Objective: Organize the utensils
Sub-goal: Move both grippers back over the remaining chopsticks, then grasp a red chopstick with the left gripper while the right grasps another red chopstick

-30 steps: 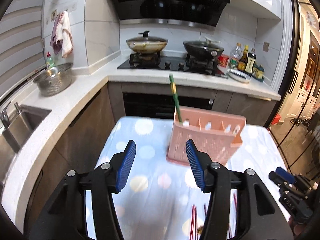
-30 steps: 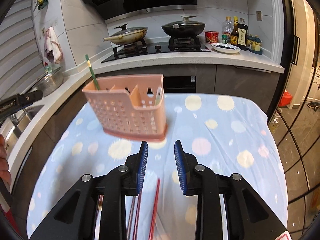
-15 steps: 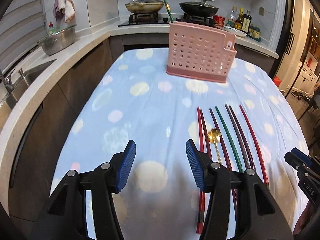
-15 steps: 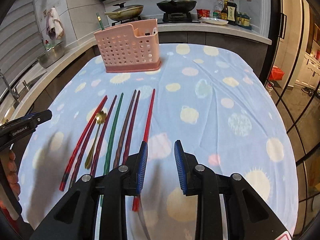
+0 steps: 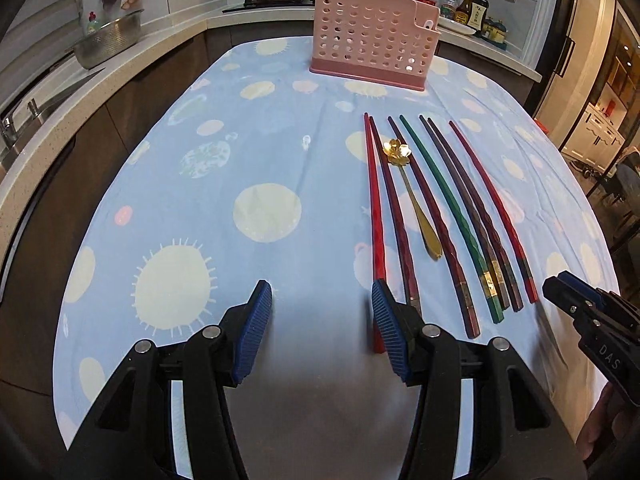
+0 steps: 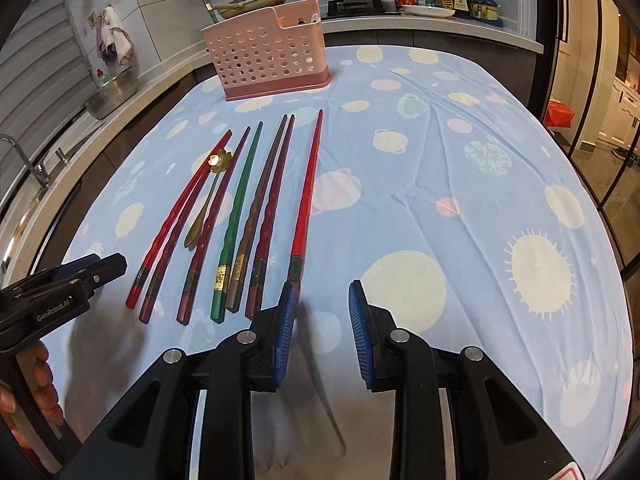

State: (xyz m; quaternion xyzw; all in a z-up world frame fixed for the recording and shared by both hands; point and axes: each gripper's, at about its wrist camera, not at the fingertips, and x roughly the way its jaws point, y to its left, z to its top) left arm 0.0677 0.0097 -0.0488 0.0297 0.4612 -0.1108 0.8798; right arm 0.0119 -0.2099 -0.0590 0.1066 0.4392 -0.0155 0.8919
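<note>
Both claws hover empty over the bench point(image 5: 168, 216). The left claw point(image 5: 320, 336) stands released and wide; the right claw point(image 6: 322, 330) stands released, with a narrower gap. 7 chopsticks point(image 6: 236, 216) and 1 gold spoon point(image 6: 208, 200) lie side by side on the spotted cloth, well apart from the pink holder point(image 6: 272, 56) at the far end.

Risks:
- The sticks lie close together, so a claw closing on 1 may catch or roll its neighbour
- The flat sticks may slip from the pads
- The light holder may tip on insertion
</note>
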